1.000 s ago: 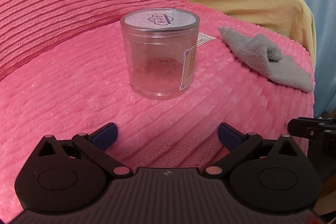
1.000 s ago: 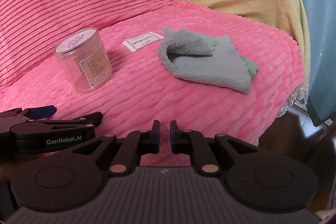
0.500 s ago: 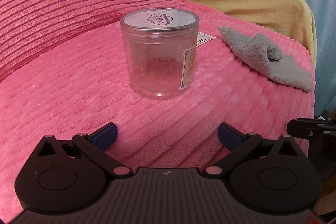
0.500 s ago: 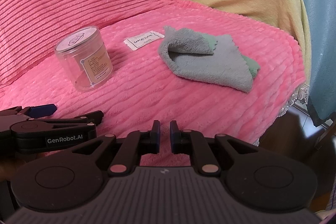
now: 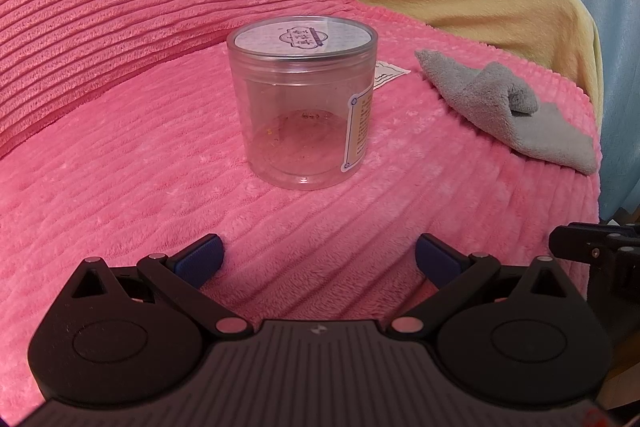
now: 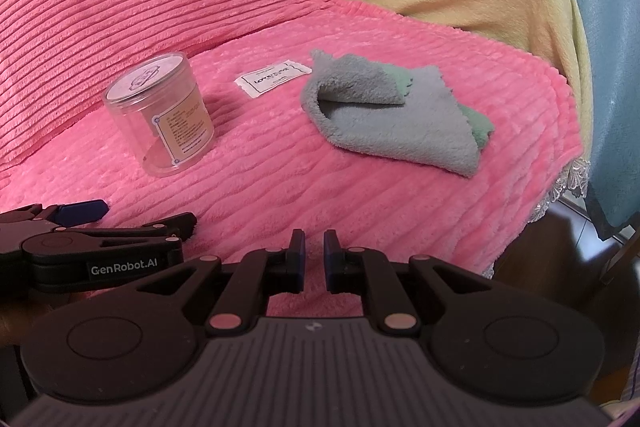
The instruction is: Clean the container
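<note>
My left gripper (image 5: 318,261): jaws spread wide, 2 blue pads (image 5: 200,259) far apart, nothing between them, held low and level. My right gripper (image 6: 314,261): jaws nearly closed, only a thin gap between the 2 fingers (image 6: 297,259), nothing gripped. Left unit sits just off the right gripper's left side, both pointing the same way.

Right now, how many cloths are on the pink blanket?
2: a grey cloth lies folded right of the clear jar, and a green cloth sits mostly hidden under it. Others may be hidden.
</note>
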`<state>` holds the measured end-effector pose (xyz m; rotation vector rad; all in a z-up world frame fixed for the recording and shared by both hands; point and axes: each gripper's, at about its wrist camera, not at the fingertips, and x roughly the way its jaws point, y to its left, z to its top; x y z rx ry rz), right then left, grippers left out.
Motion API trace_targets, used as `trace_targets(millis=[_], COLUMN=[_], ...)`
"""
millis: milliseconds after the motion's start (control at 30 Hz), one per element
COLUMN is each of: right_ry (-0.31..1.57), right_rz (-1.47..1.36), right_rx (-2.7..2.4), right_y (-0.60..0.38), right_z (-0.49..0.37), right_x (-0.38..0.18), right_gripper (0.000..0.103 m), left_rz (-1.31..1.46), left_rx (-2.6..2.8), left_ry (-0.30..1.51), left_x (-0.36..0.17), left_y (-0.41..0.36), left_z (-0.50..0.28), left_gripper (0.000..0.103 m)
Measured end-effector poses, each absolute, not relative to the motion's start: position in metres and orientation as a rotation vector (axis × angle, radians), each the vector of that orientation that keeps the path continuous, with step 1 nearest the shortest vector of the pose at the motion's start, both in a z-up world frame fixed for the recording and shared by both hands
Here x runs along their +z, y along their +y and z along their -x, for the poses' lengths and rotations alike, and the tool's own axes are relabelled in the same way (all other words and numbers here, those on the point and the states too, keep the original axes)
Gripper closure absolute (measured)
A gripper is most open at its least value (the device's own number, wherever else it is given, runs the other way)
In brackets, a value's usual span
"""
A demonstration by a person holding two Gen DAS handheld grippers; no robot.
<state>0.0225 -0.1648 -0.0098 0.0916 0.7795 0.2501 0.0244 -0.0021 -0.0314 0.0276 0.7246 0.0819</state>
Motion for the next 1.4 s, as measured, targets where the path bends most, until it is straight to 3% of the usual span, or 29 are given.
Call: trace_targets(millis=[400,833,1400], right_ry=[0.756,0.607,0.645], right_rz=[-0.072,0.133,0.18], right_rx=[0.255,0.299,0.333], right_y=[-0.164,-0.147,-0.128], right_z=[-0.024,-0.06,-0.116], right_x=[-0.006,0.009,-0.004], right_gripper=[0.094,0.095,0.094], left_rz=[-0.036,-0.046,-0.054], left_rx=[0.08,0.044,0.044], left_ry=[0.72,0.573,0.575], left_x=[-0.028,-0.009,-0.015], left_y=[-0.003,0.001,0.008], left_z=[-0.025,-0.035,-0.056], left_gripper=[0.001,0.001,0.001])
